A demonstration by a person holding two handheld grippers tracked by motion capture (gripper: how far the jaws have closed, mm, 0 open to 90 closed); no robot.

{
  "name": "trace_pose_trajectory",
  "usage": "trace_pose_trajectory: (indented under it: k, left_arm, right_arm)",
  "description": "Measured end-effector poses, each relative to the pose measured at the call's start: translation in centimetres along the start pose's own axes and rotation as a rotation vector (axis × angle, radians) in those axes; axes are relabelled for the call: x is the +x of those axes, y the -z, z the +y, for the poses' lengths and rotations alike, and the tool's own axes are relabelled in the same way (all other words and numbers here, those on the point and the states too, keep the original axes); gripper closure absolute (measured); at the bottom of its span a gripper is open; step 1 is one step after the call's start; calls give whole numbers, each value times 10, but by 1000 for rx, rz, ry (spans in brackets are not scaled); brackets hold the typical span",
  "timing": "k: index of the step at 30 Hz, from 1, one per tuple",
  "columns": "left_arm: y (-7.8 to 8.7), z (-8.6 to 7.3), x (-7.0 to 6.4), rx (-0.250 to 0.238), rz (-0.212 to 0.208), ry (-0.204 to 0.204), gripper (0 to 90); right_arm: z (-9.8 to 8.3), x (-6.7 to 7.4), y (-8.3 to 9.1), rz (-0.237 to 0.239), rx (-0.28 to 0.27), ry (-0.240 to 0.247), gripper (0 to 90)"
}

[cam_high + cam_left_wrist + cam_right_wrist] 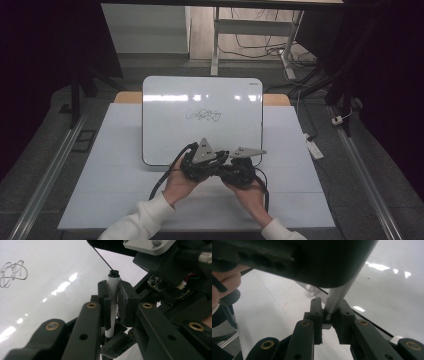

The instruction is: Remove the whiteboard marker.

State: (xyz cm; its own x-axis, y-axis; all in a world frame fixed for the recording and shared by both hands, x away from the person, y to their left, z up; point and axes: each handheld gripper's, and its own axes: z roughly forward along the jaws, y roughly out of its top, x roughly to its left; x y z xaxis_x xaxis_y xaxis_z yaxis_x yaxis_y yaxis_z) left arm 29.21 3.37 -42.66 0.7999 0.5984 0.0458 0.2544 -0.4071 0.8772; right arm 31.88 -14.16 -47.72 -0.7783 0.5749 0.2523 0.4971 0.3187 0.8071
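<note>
A whiteboard (170,130) lies on the table with a black scribble (203,115) near its middle; the scribble (12,273) is also in the left gripper view. Both grippers meet tip to tip over the board's near edge. My left gripper (113,293) is shut on a white marker (112,290) with a black end. My right gripper (328,308) is shut on the end of the same marker (335,301), whose upper part is hidden behind the other gripper's dark body. In the high view the left gripper (202,162) and the right gripper (232,169) touch, and the marker is hidden.
The white table cover (115,190) spreads around the board. Metal rails (45,180) run along both sides of the table. A power strip (315,148) lies on the floor at the right. Desk legs and cables (260,47) stand beyond the far edge.
</note>
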Motion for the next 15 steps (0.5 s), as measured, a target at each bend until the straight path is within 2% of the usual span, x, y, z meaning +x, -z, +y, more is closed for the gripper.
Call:
trace_pose_trajectory:
  k: [1,3,4,6,8,10,15]
  left_arm:
    - [1,0,1,-6,-2,5,663]
    - [7,0,2,-21,-5,13,601]
    - [11,0,4,-28,-3,21,601]
    - [19,-2,9,-40,-7,44,533]
    - [27,-6,15,-41,-7,68,502]
    - [35,-12,21,-33,-8,90,459]
    - [54,-36,33,12,-6,138,427]
  right_arm:
    - [0,1,1,-6,-10,12,772]
    - [0,1,2,-12,-17,15,773]
    - [0,0,3,-16,-25,20,772]
    - [-1,-2,5,-27,-39,21,772]
    - [-1,-5,7,-31,-51,17,773]
    - [-2,-9,10,-45,-66,15,773]
    - [-2,-12,14,-48,-90,28,772]
